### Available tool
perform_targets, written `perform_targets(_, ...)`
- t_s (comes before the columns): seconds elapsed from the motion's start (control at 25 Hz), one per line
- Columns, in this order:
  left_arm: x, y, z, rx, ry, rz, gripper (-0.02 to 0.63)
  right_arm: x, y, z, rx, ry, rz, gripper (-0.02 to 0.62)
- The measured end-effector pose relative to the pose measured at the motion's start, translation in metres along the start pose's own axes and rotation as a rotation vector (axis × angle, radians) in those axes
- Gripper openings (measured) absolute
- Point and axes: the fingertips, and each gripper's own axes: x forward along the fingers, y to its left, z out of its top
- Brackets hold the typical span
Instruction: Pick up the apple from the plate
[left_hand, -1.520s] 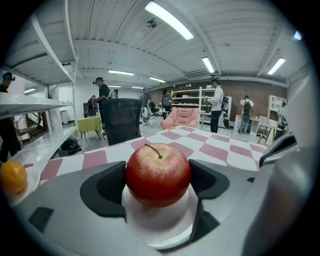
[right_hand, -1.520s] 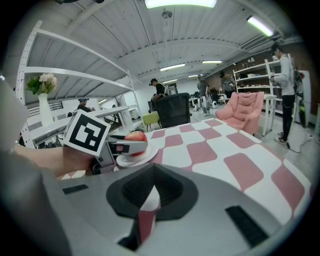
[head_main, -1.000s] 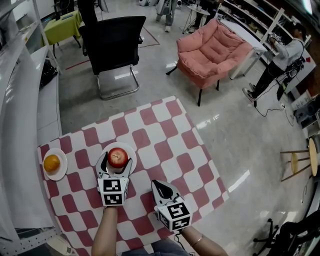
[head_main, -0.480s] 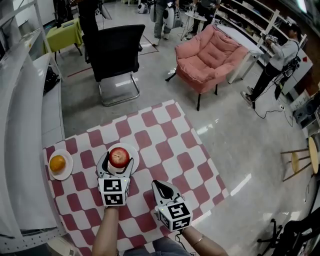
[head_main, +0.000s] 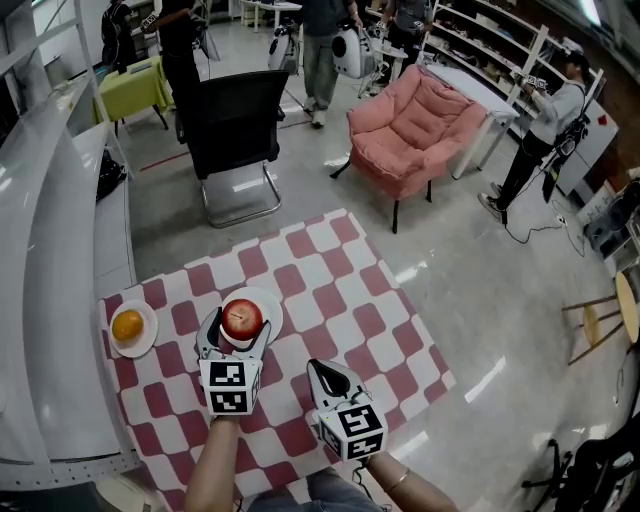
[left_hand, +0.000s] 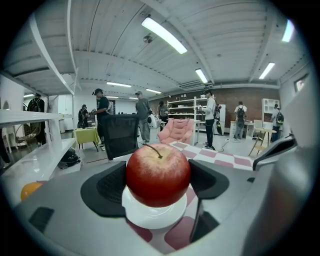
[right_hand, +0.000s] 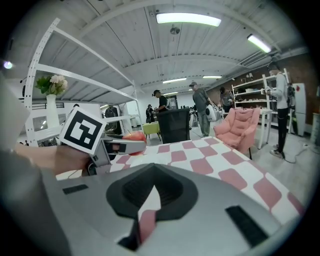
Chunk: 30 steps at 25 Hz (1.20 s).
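A red apple (head_main: 241, 318) rests over a small white plate (head_main: 266, 303) on the red-and-white checked table. My left gripper (head_main: 238, 324) reaches in from the near side, and its two black pads press the apple's sides. In the left gripper view the apple (left_hand: 158, 174) fills the gap between the pads, with the plate (left_hand: 155, 216) just under it. I cannot tell whether the apple is clear of the plate. My right gripper (head_main: 319, 369) hovers over the cloth to the right, shut and empty, its tips (right_hand: 150, 197) nearly meeting.
An orange (head_main: 127, 325) lies on a second white plate (head_main: 143, 343) at the table's left edge. A white shelf unit runs along the left. Beyond the table stand a black chair (head_main: 232, 110) and a pink armchair (head_main: 415, 115); people stand further back.
The head view has shifted a little, so the table sits lower and further right in the picture. Both grippers keep their places; the left one stays round the apple.
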Motion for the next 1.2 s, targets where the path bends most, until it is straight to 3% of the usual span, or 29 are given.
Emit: perform_targets(1.2, -0.100, -0.016, 0.036, 0.029, -0.086, -0.027, 0.379, -0.058, 0.046, 0.045, -0.055, -0.143, -0.043, 0.009)
